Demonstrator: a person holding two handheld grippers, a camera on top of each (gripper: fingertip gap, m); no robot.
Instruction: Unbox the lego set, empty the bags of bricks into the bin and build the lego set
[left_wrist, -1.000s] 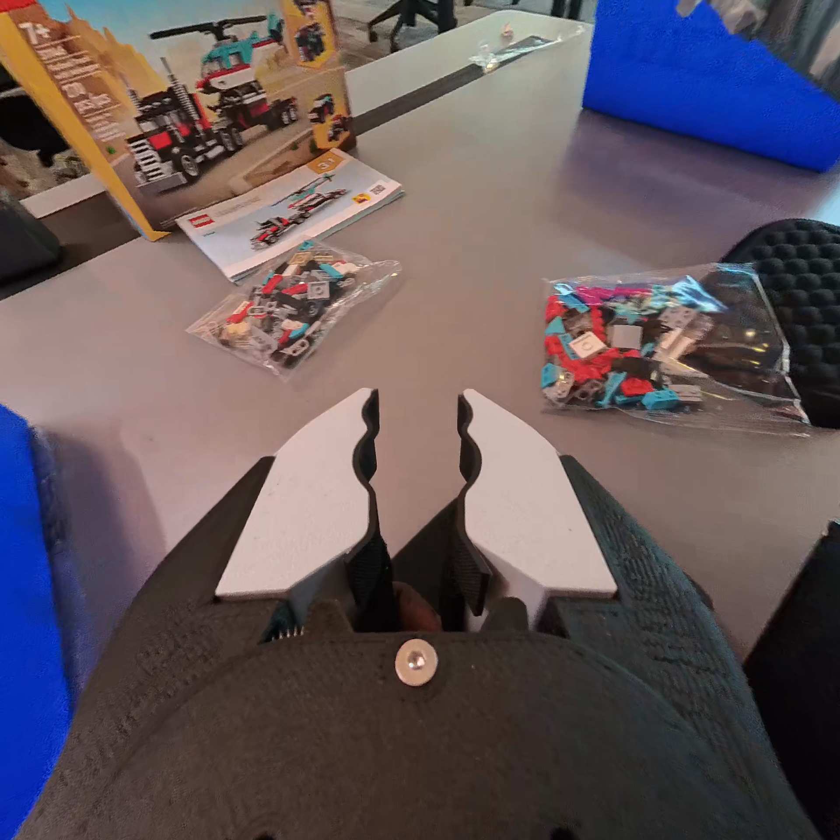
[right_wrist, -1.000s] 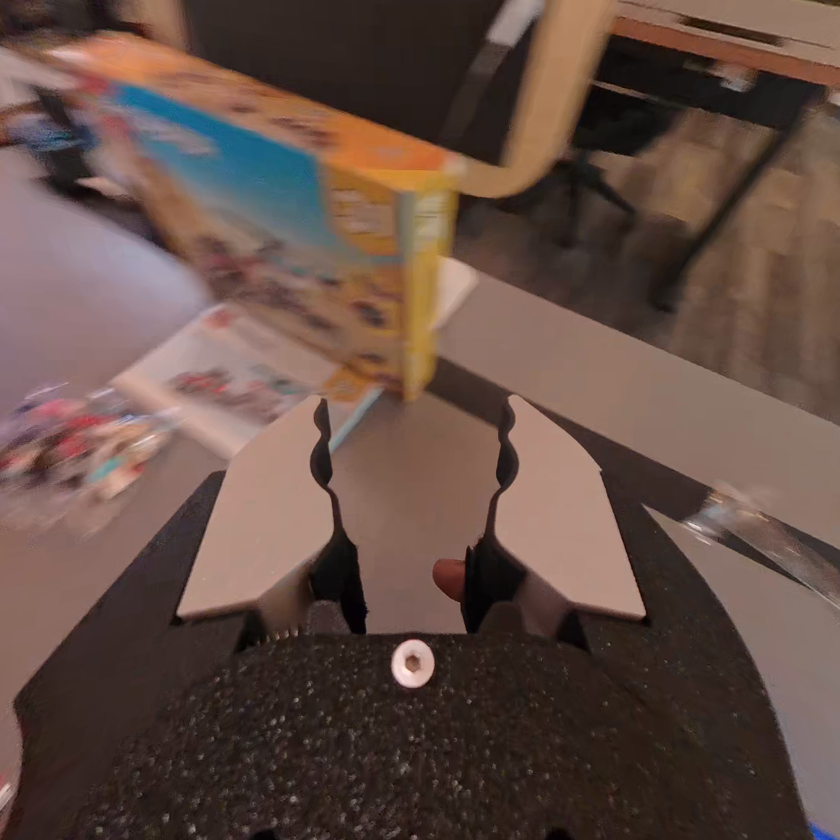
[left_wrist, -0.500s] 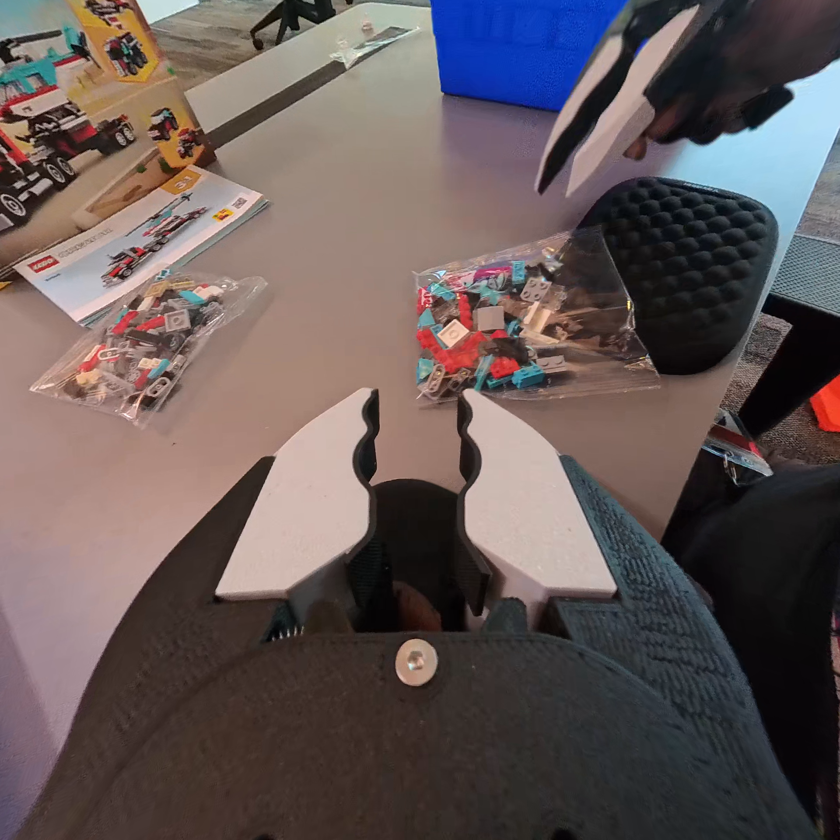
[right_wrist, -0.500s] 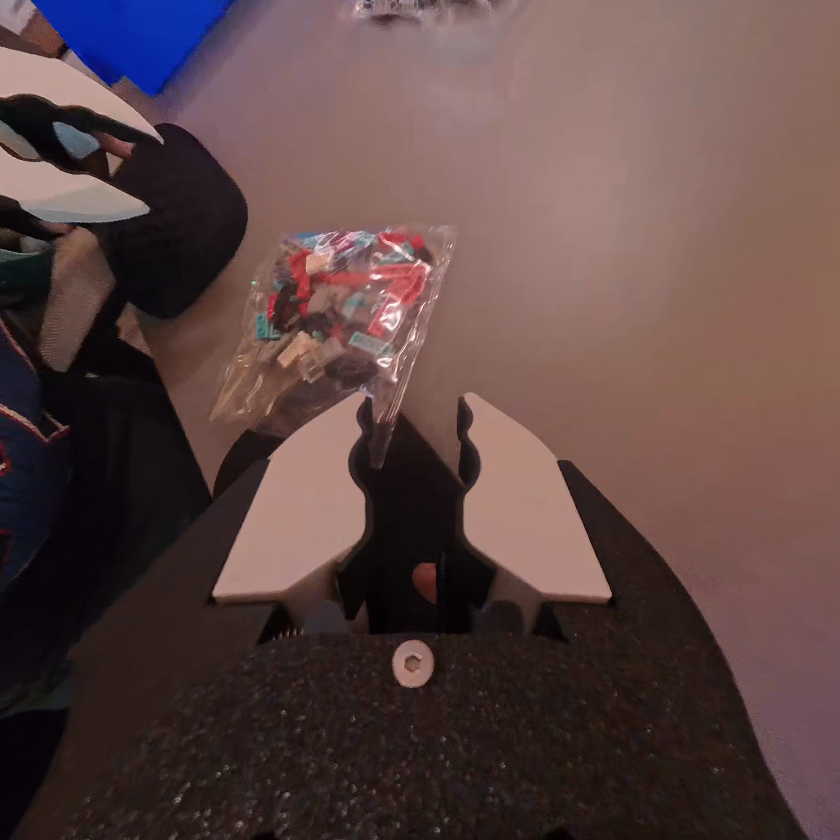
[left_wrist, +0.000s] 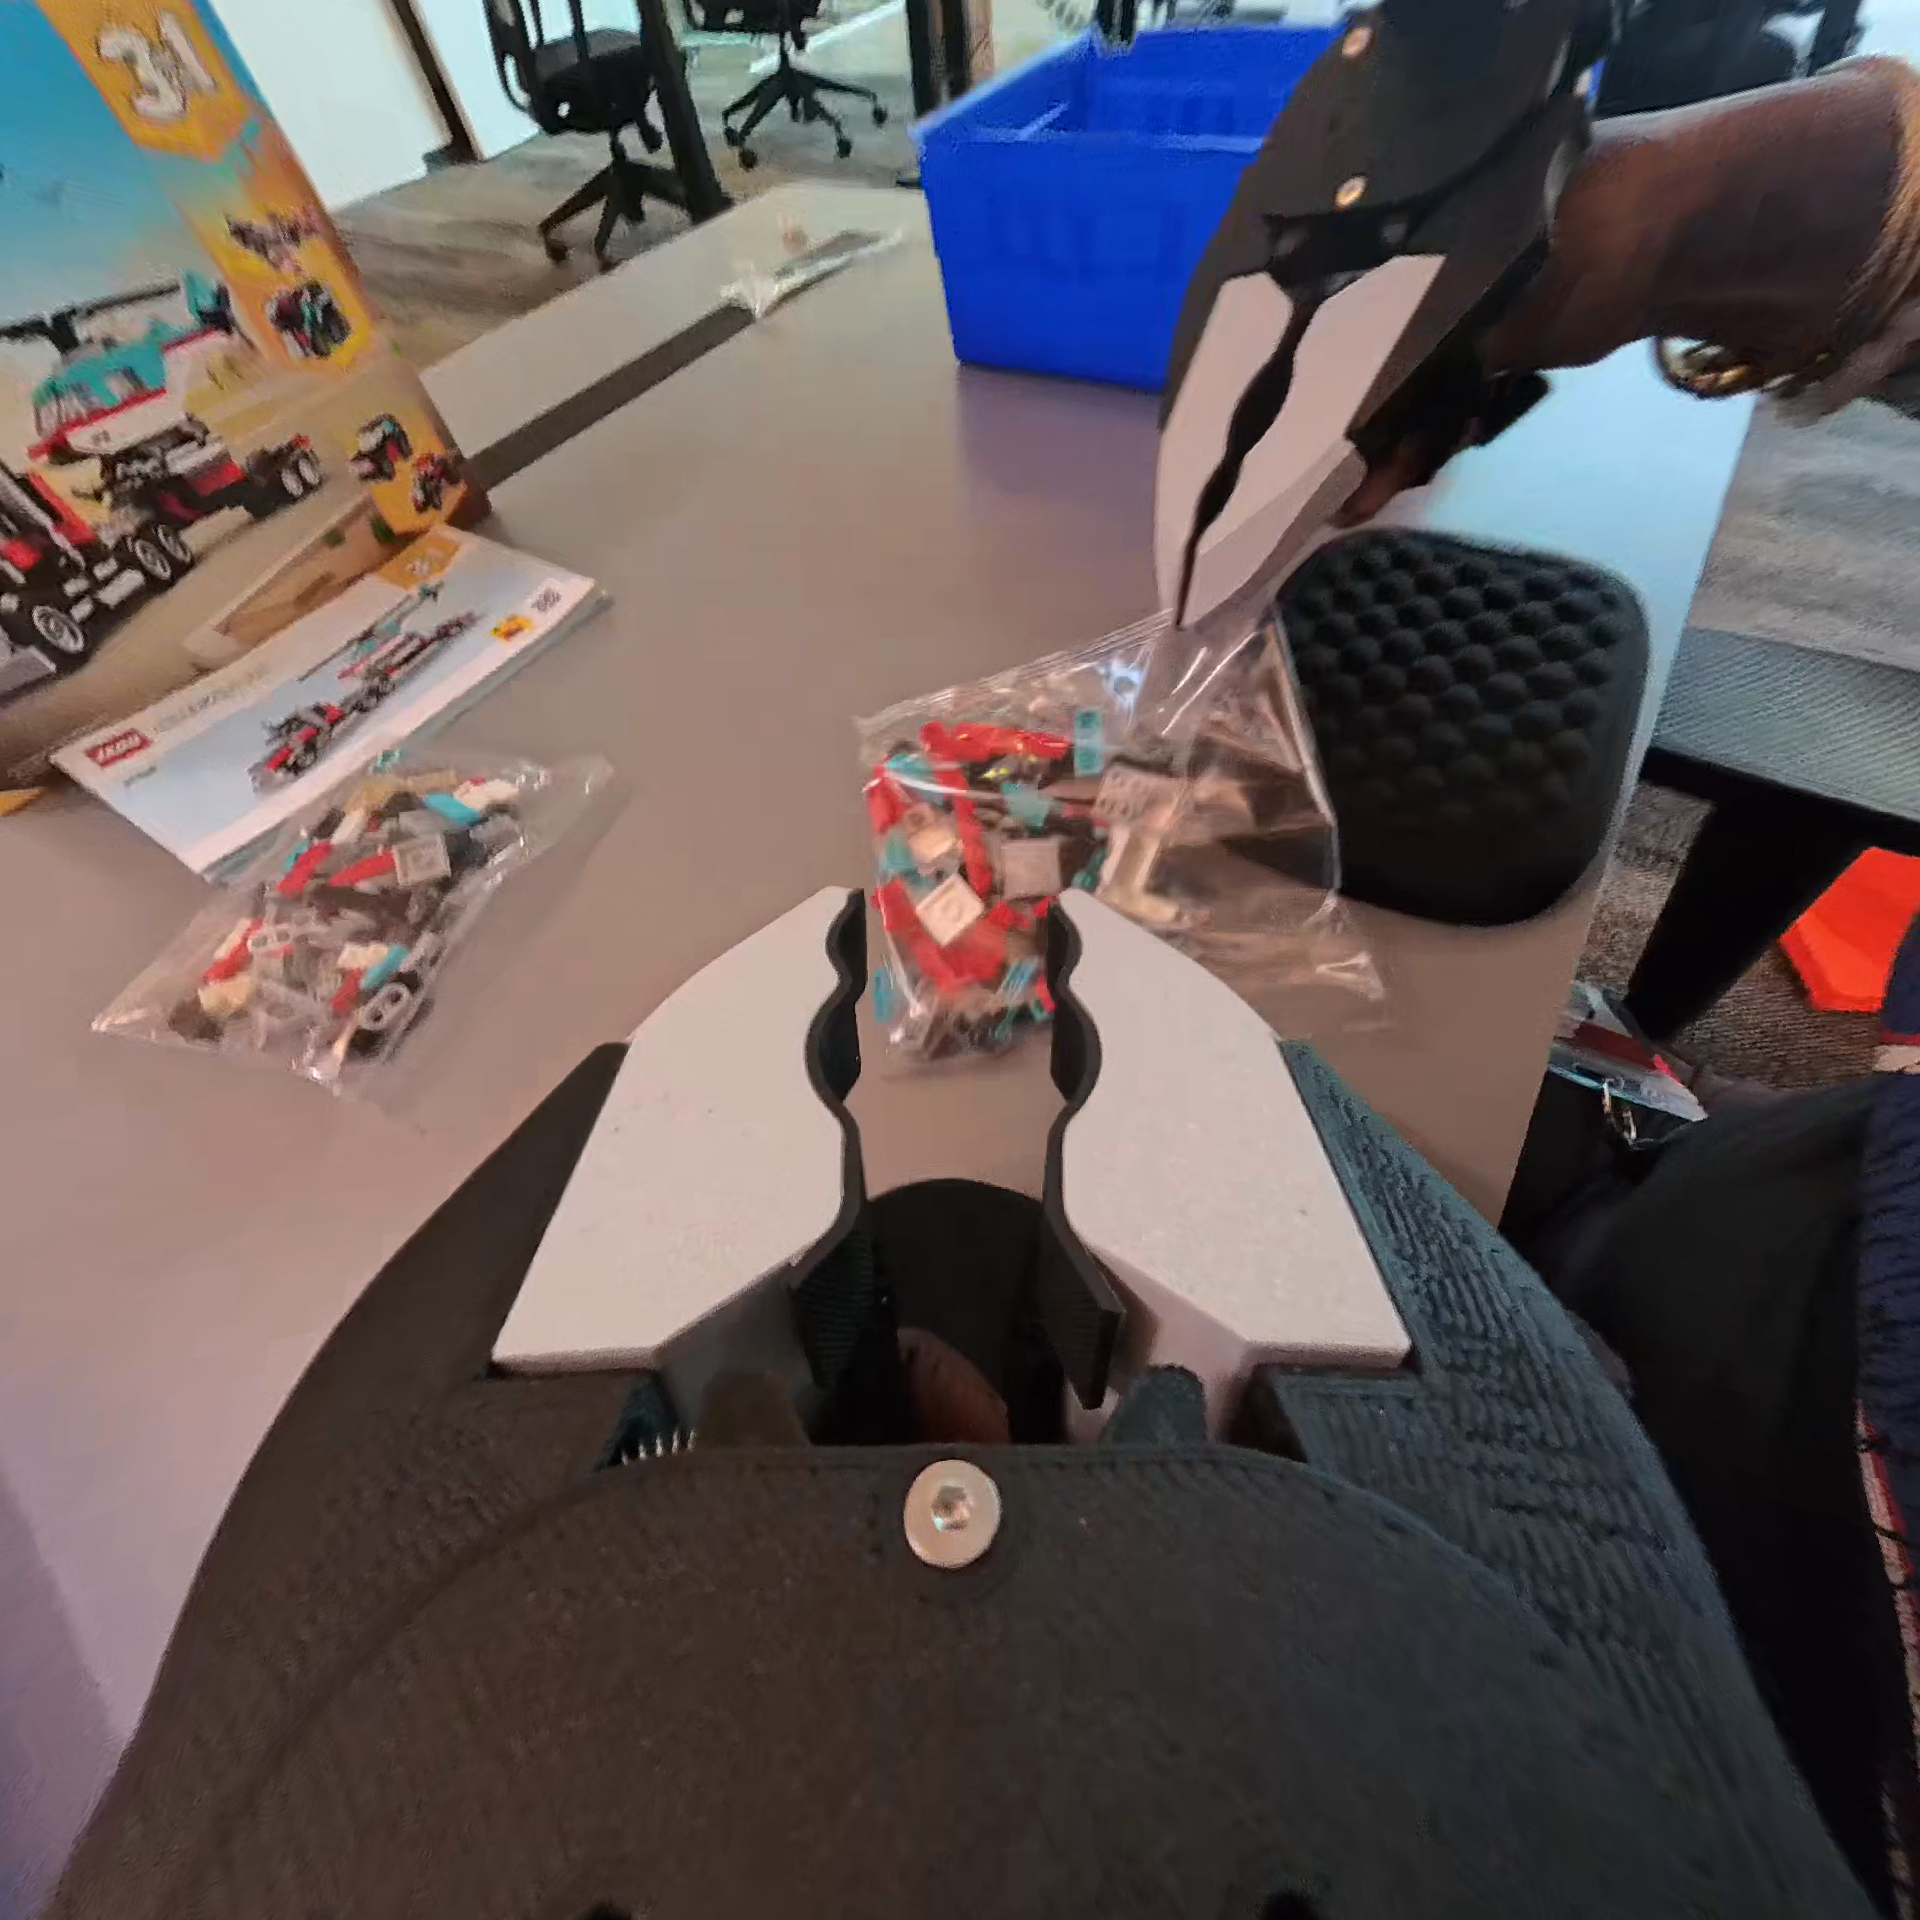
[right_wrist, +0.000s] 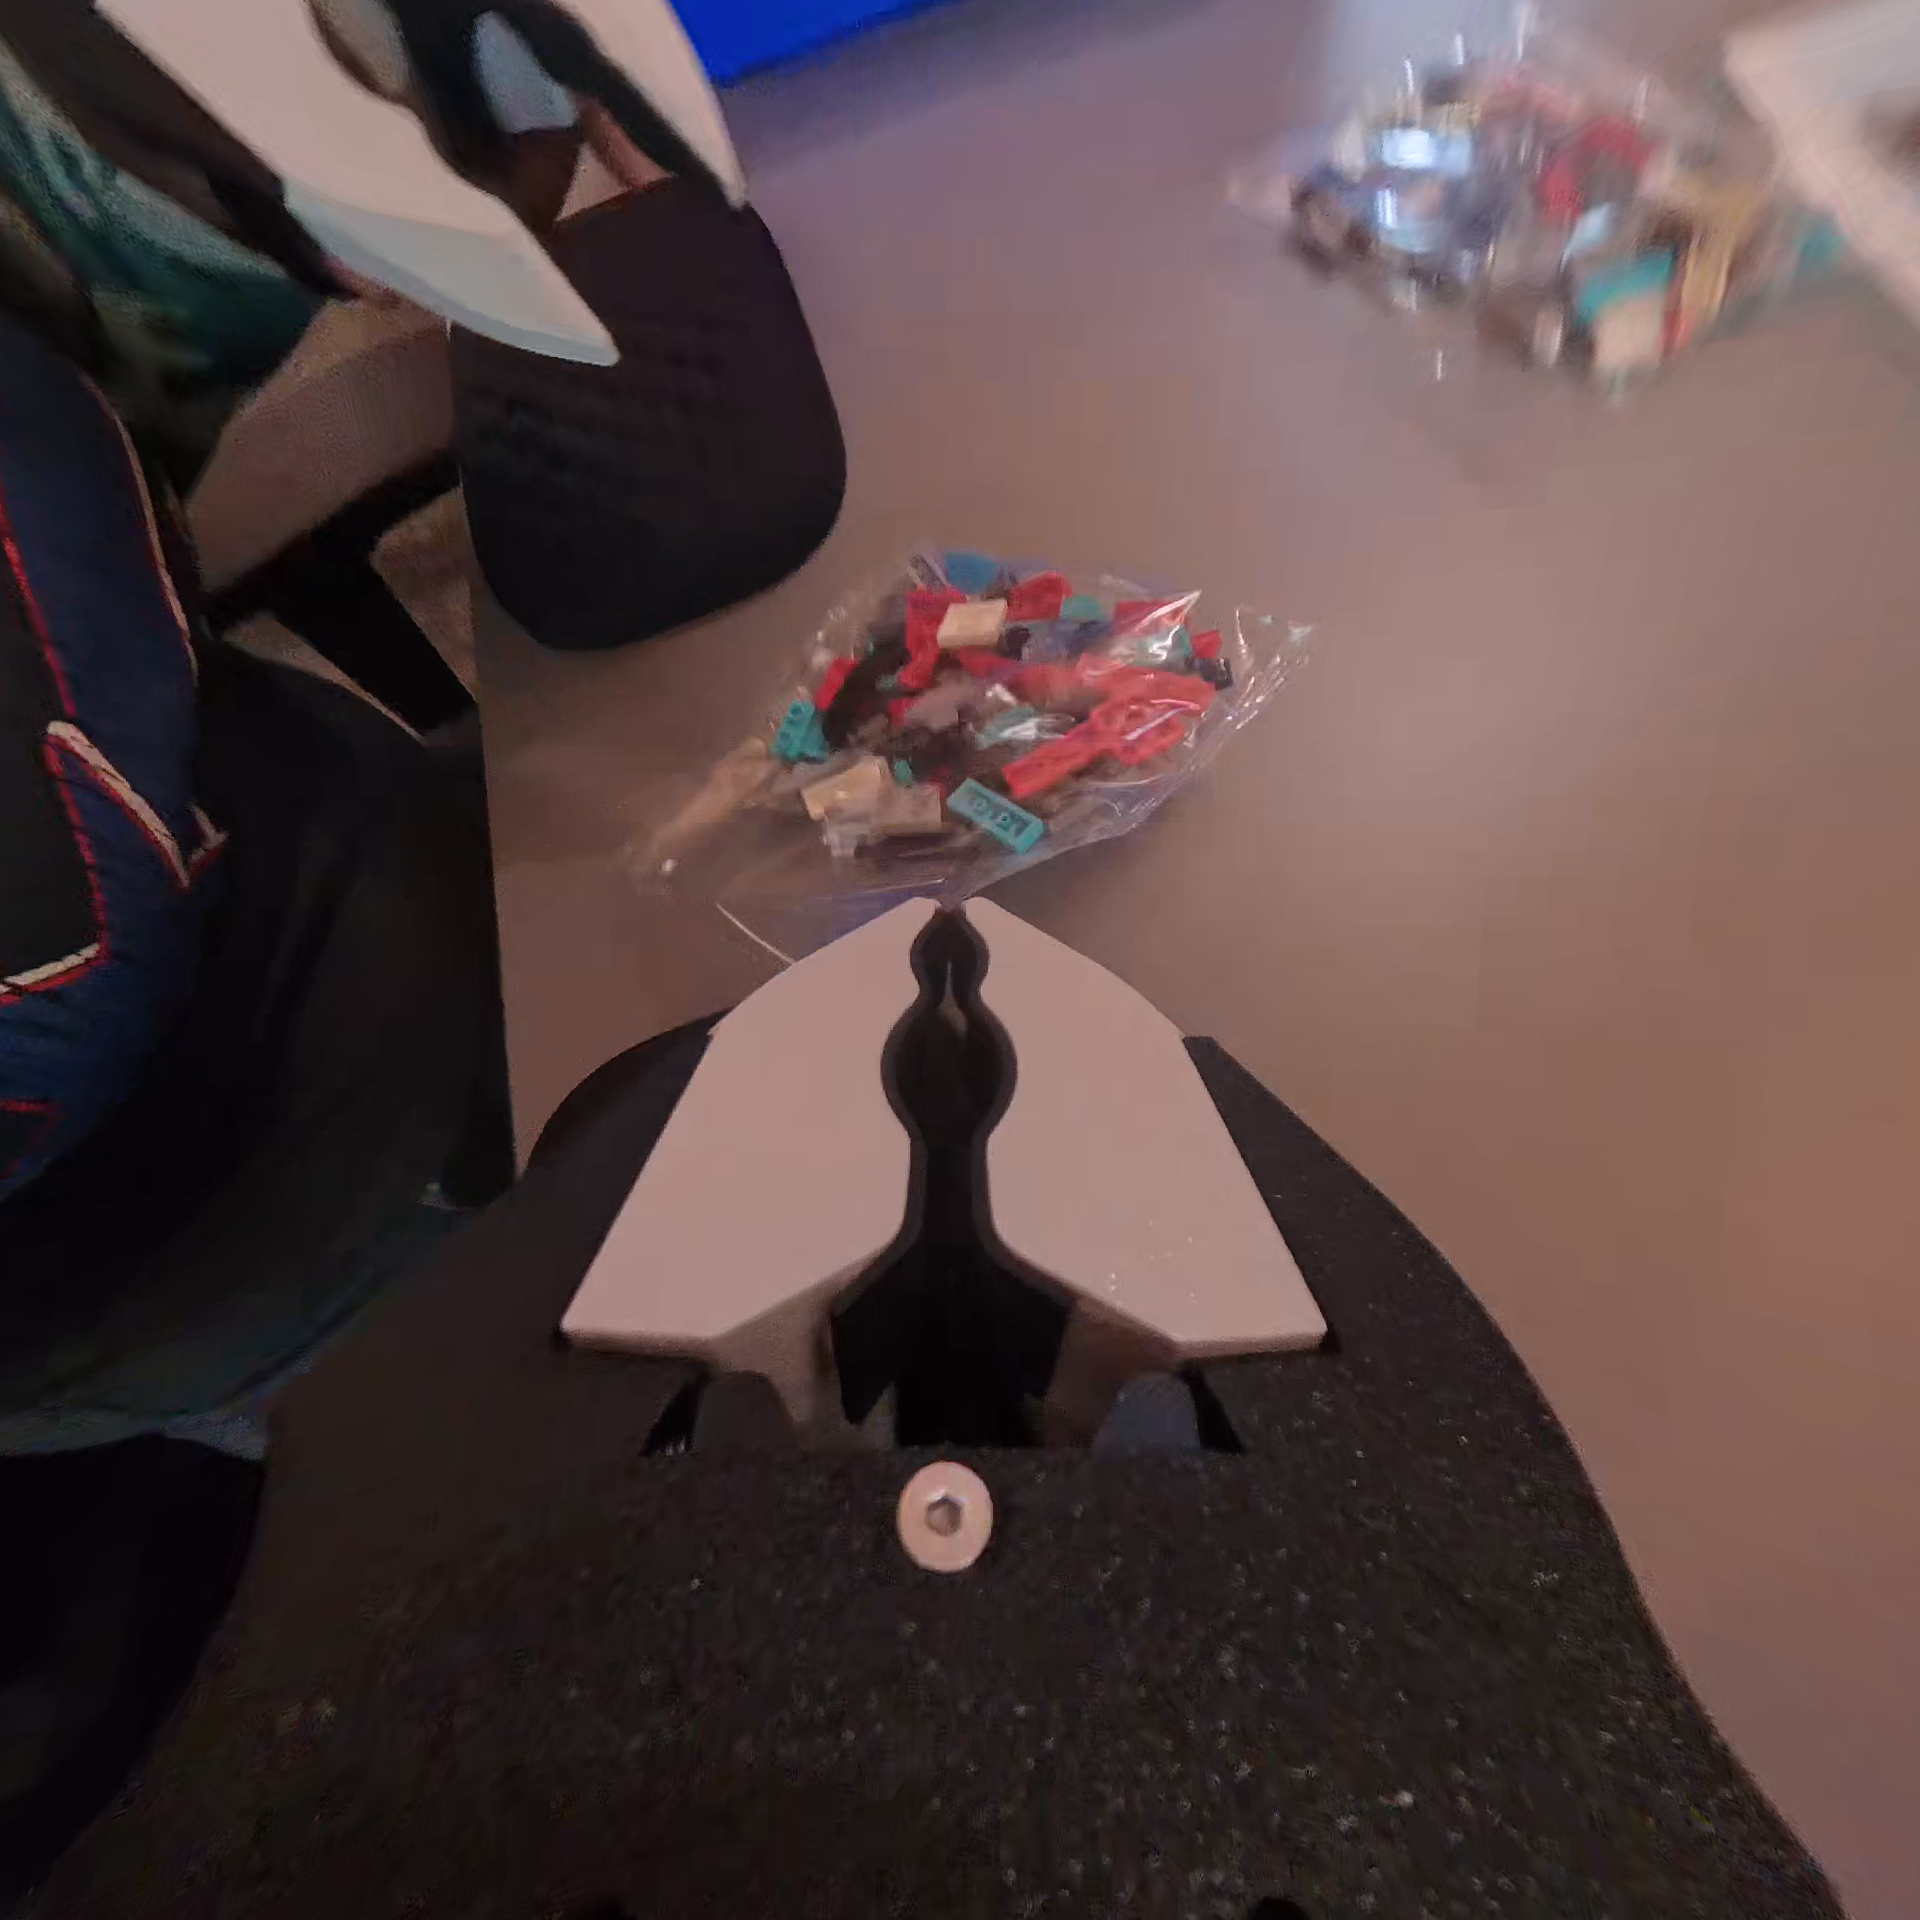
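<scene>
**Left wrist view and right wrist view: set unboxed, bags still sealed**

Left wrist view: the left gripper (left_wrist: 951, 914) fills the lower centre, its jaws apart and holding nothing, aimed at the nearer bag of bricks (left_wrist: 1029, 831) at mid-frame. At upper right the right gripper (left_wrist: 1195, 608) comes down with its tips pinched on that bag's clear corner, just beside a black dimpled pad (left_wrist: 1455, 727). A second bag (left_wrist: 353, 894) lies at centre left, touching the instruction booklet (left_wrist: 343, 686); the lego box (left_wrist: 156, 343) stands at upper left. The blue bin (left_wrist: 1060, 218) sits at the top centre on the grey table (left_wrist: 779, 468), well apart from both bags.

Right wrist view: the right gripper (right_wrist: 954, 906) at frame centre is closed on the plastic edge of the nearer bag (right_wrist: 987, 717), which looks unopened. The second bag (right_wrist: 1558, 239) blurs at upper right.

Unboxing appears done. Neither bag looks torn, no loose bricks show anywhere, so emptying into the bin and the whole build seem still ahead.
</scene>
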